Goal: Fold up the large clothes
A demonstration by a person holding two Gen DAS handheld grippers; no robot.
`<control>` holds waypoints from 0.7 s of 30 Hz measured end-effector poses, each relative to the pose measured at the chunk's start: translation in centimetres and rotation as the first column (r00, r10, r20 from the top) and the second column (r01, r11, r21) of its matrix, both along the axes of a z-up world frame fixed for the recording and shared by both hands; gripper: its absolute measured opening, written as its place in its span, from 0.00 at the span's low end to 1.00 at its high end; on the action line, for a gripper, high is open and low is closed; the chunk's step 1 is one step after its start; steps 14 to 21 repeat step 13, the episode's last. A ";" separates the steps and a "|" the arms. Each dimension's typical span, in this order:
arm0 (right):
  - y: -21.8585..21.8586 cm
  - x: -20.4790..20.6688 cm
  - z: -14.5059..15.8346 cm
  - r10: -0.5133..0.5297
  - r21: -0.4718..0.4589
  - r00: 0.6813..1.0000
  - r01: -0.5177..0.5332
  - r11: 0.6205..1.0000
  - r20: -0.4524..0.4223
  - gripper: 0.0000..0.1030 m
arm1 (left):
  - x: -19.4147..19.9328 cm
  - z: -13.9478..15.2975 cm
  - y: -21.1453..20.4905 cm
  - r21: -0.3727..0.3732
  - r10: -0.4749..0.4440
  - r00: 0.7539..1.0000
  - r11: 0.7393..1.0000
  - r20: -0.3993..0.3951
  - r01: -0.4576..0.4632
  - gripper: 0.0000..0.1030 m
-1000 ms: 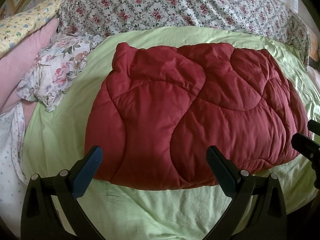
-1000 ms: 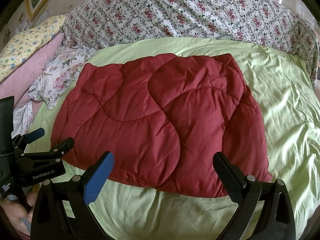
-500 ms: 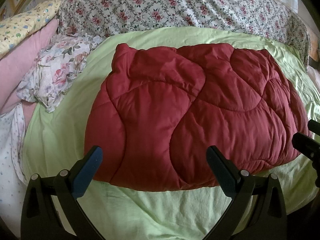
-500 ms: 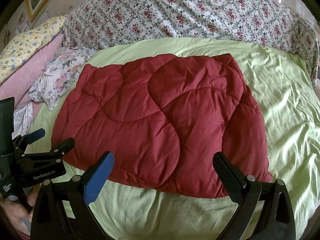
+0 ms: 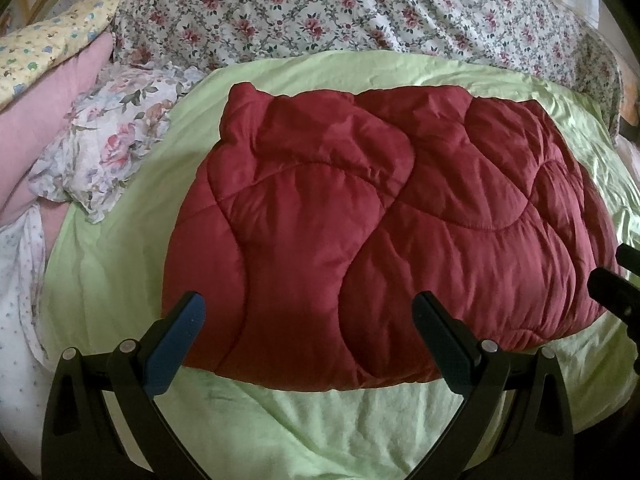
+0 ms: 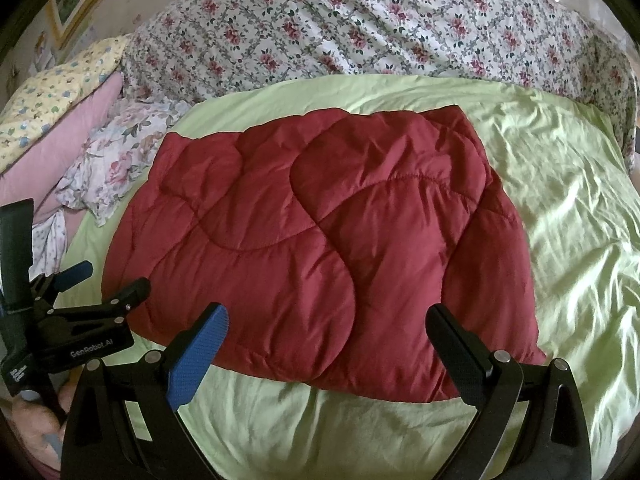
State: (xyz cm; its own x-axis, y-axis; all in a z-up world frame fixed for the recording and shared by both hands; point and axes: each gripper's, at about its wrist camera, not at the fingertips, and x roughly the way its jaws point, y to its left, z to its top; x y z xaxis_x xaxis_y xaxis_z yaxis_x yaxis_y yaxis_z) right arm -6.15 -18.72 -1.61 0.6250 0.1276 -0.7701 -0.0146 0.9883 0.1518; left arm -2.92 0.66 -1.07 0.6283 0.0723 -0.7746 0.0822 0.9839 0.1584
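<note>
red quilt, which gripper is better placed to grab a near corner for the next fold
Probably the left. The left gripper hangs open with the red quilt's near left corner at its blue finger. The right gripper, also open, faces the near edge's middle, the right corner outside its fingers.

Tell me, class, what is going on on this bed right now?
A person holds a gripper in each hand over a dark red quilted comforter, which lies folded into a compact rectangle on a light green sheet. The left gripper and right gripper are both open near its front edge, gripping nothing.
</note>
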 end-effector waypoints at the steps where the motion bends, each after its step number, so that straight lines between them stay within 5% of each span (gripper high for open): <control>1: 0.1 0.1 0.0 0.001 0.000 1.000 -0.001 1.000 -0.002 0.97 | 0.1 0.0 0.0 0.000 0.000 1.000 1.000 -0.001 0.000 1.00; 21: 0.2 0.8 -0.6 0.023 0.023 0.999 -0.022 0.999 -0.024 0.97 | 0.6 0.1 -0.6 -0.049 -0.037 0.999 0.998 -0.020 0.036 1.00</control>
